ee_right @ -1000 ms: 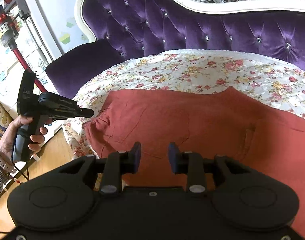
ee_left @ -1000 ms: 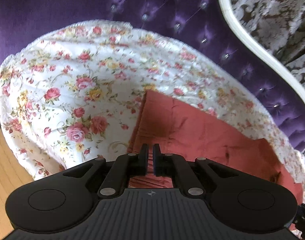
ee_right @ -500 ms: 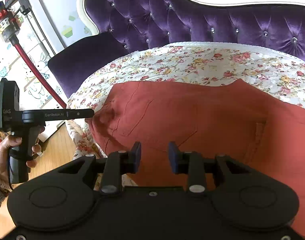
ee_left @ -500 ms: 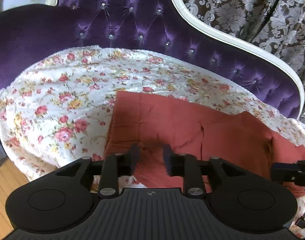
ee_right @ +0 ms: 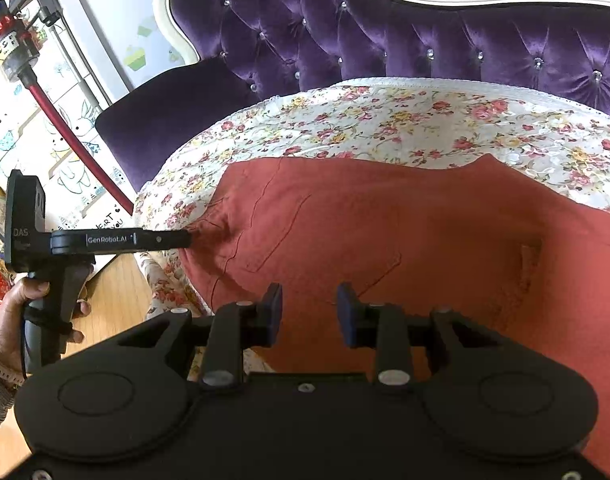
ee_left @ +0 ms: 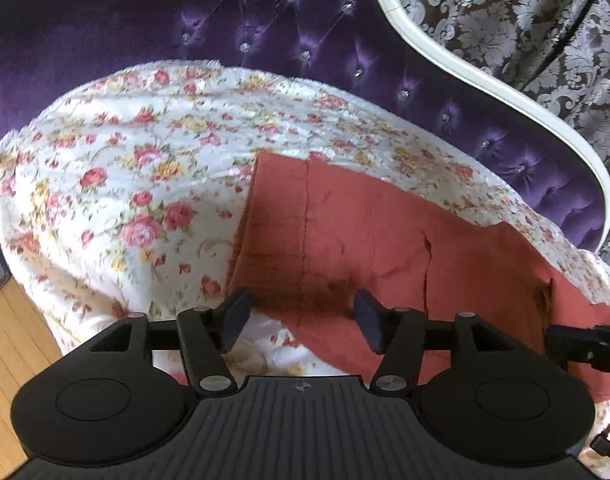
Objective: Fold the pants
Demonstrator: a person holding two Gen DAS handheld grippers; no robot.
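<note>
Rust-red pants (ee_left: 385, 240) (ee_right: 385, 220) lie spread flat on a floral cover (ee_left: 125, 180) (ee_right: 385, 120) over a purple tufted sofa (ee_left: 285, 20). My left gripper (ee_left: 301, 314) is at the pants' near left corner. Its jaws are opening, the cloth lies under the gap, and neither pad presses on it. From the right wrist view, the left gripper (ee_right: 187, 238) has its tip at the puckered left edge of the pants. My right gripper (ee_right: 309, 308) hovers over the front edge of the pants, jaws partly apart and nothing gripped. Its dark tip (ee_left: 577, 344) shows at the right edge of the left wrist view.
A person's hand (ee_right: 13, 308) holds the left gripper's handle. Wooden floor (ee_left: 9, 340) (ee_right: 117, 288) lies in front of the sofa. A vacuum cleaner with a red tube (ee_right: 65, 120) leans at the left wall. A patterned curtain (ee_left: 525, 20) hangs behind the white sofa frame (ee_left: 445, 56).
The left jaws went from shut to wide apart at the pants' corner, and the left gripper shifted sideways and lower. The right gripper has kept still with the same gap.
</note>
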